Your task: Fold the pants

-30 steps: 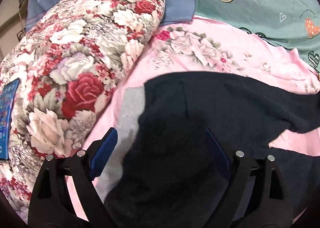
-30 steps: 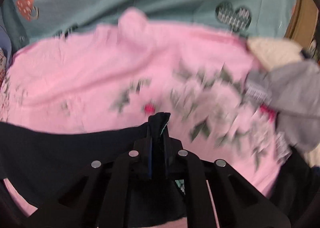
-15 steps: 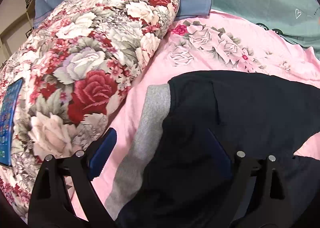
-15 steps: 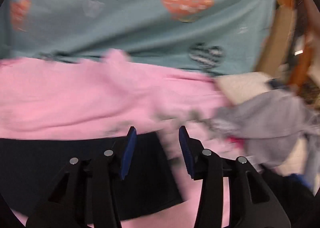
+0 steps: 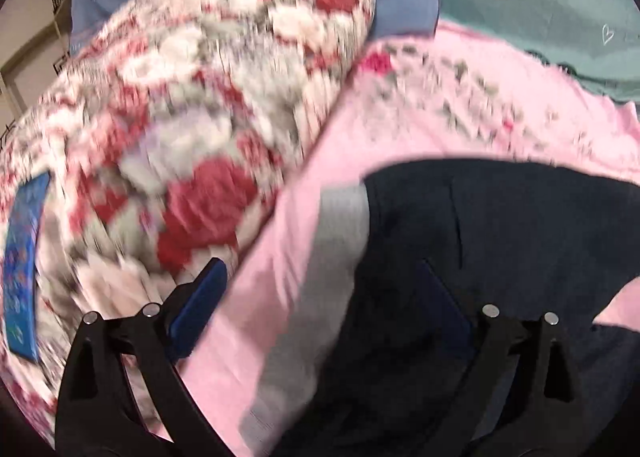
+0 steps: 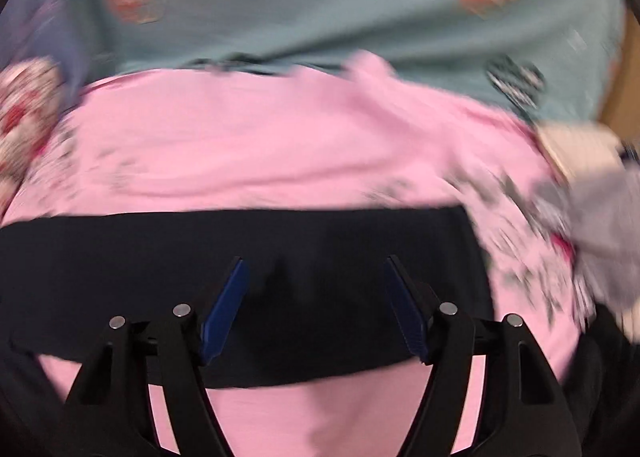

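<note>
Lying flat on the pink sheet (image 6: 280, 145), the dark pants (image 6: 320, 269) sit under both tools, left (image 5: 324, 309) and right (image 6: 316, 305), spread apart.

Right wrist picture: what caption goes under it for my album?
Open right gripper hovering over dark pants spread on a pink sheet.

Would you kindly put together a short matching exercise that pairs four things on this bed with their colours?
Things:
1. pants
2. waistband
3. sheet
4. phone

Colours:
A. pink
B. bright blue
C. dark navy
D. grey

Pairs: 1-C, 2-D, 3-A, 4-B
</note>
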Motion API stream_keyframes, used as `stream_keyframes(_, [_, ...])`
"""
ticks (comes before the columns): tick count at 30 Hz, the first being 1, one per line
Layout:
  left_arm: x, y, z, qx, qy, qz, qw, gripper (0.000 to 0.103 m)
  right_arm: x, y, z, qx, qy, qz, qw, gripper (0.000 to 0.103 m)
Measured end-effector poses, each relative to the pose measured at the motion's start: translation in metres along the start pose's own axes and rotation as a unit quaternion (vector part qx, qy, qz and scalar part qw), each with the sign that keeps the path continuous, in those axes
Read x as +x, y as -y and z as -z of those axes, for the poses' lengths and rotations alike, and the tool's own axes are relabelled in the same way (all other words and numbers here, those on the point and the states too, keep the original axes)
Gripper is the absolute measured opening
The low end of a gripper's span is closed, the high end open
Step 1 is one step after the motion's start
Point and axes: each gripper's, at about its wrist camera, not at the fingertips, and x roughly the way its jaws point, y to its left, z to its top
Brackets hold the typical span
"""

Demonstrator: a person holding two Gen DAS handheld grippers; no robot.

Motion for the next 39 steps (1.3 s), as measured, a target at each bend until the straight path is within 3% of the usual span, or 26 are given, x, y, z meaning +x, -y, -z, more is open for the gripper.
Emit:
stream_keyframes(5, [0.022, 0.004, -0.032, 0.002, 0.008, 0.004, 1.0000, 0.096, 0.018, -0.110, -0.033, -0.060, -0.018, -0.133, 0.989, 0.069])
stream_keyframes(8, [0.048, 0.018, -0.043, 0.033, -0.010, 0.030, 0.9989, 0.096, 0.033, -0.171, -0.045, -0.110, -0.015, -0.145, 0.983, 0.069])
stream_keyframes(11, [0.073, 0.024, -0.047, 0.044, -0.039, 0.039, 0.9975, 0.096, 0.053, -0.203, -0.050, -0.163, -0.030, -0.139, 0.976, 0.070])
stream_keyframes(14, [0.094, 0.026, -0.044, 0.037, -0.077, 0.070, 0.9939, 0.086, 0.074, -0.210, -0.049, -0.209, -0.047, -0.122, 0.969, 0.070])
stream_keyframes(15, [0.095, 0.026, -0.044, 0.035, -0.082, 0.087, 0.9922, 0.076, 0.080, -0.208, -0.048, -0.219, -0.055, -0.124, 0.966, 0.070])
stream_keyframes(17, [0.094, 0.029, -0.047, 0.046, -0.090, 0.103, 0.9896, 0.066, 0.086, -0.202, -0.050, -0.223, -0.066, -0.140, 0.962, 0.070])
stream_keyframes(18, [0.093, 0.032, -0.048, 0.061, -0.089, 0.111, 0.9879, 0.051, 0.087, -0.200, -0.052, -0.224, -0.067, -0.150, 0.961, 0.070])
stream_keyframes(19, [0.090, 0.038, -0.049, 0.086, -0.086, 0.123, 0.9849, 0.044, 0.089, -0.200, -0.053, -0.232, -0.068, -0.158, 0.957, 0.070])
stream_keyframes(24, [0.091, 0.048, -0.048, 0.130, -0.069, 0.118, 0.9821, 0.041, 0.096, -0.200, -0.053, -0.256, -0.092, -0.203, 0.941, 0.061])
stream_keyframes(25, [0.091, 0.048, -0.048, 0.129, -0.069, 0.120, 0.9819, 0.040, 0.095, -0.201, -0.054, -0.254, -0.091, -0.210, 0.940, 0.044])
stream_keyframes(26, [0.090, 0.047, -0.048, 0.125, -0.068, 0.122, 0.9823, 0.039, 0.093, -0.201, -0.054, -0.248, -0.095, -0.222, 0.938, 0.017])
stream_keyframes(27, [0.089, 0.045, -0.051, 0.120, -0.068, 0.121, 0.9830, 0.039, 0.090, -0.203, -0.054, -0.243, -0.100, -0.234, 0.936, 0.008])
stream_keyframes(31, [0.056, 0.034, -0.056, 0.097, -0.041, 0.123, 0.9868, 0.038, 0.063, -0.200, -0.052, -0.237, -0.070, -0.225, 0.943, 0.006])
stream_keyframes(35, [-0.013, 0.024, -0.054, 0.107, 0.019, 0.150, 0.9827, 0.038, -0.003, -0.160, -0.054, -0.189, -0.028, -0.281, 0.941, 0.006])
stream_keyframes(39, [-0.066, 0.017, -0.025, 0.131, 0.052, 0.167, 0.9758, 0.039, -0.065, -0.134, -0.023, -0.180, -0.019, -0.329, 0.927, 0.006])
